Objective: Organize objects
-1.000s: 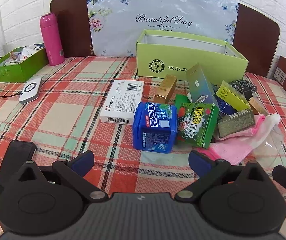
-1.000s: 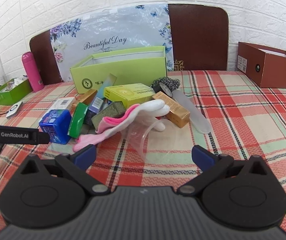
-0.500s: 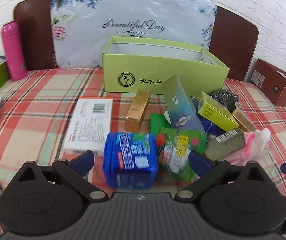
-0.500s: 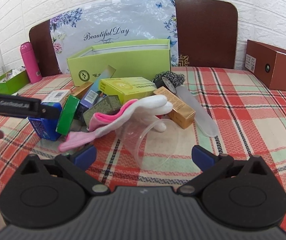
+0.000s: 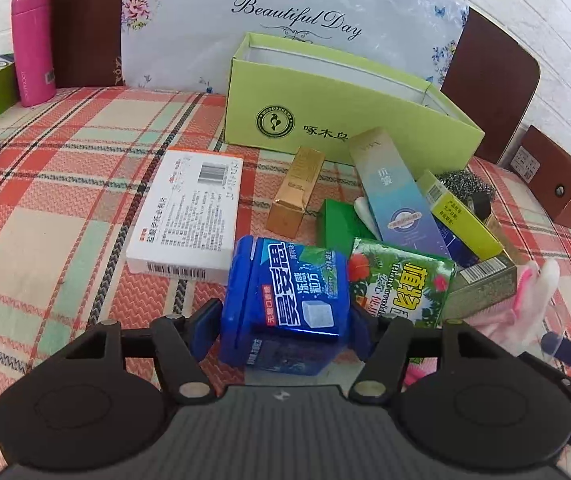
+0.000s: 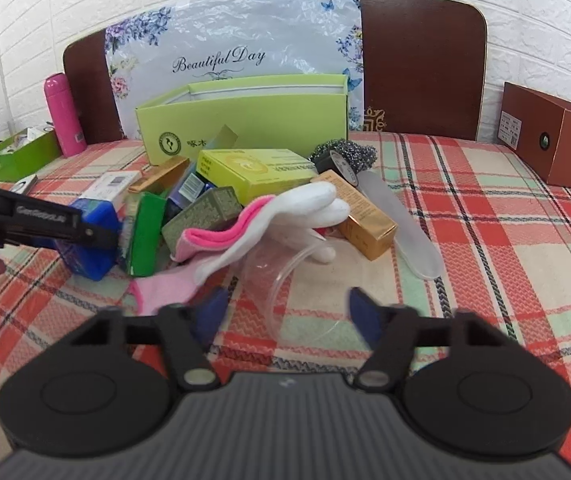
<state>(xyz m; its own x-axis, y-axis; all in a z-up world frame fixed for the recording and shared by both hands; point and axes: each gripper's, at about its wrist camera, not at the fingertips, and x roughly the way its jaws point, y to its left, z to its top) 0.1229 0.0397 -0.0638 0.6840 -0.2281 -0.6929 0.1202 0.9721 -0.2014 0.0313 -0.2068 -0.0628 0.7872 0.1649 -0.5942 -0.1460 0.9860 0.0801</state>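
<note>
Your left gripper, earlier clear, now grasps the blue plastic gum box; white carton left, green packet right. Right gripper released over the clear plastic cup.

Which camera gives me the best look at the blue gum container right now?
Left wrist view: the blue gum container sits front and centre between the left gripper fingers, label readable. The right wrist view shows only one blue corner, mostly hidden behind the left gripper's arm.
</note>
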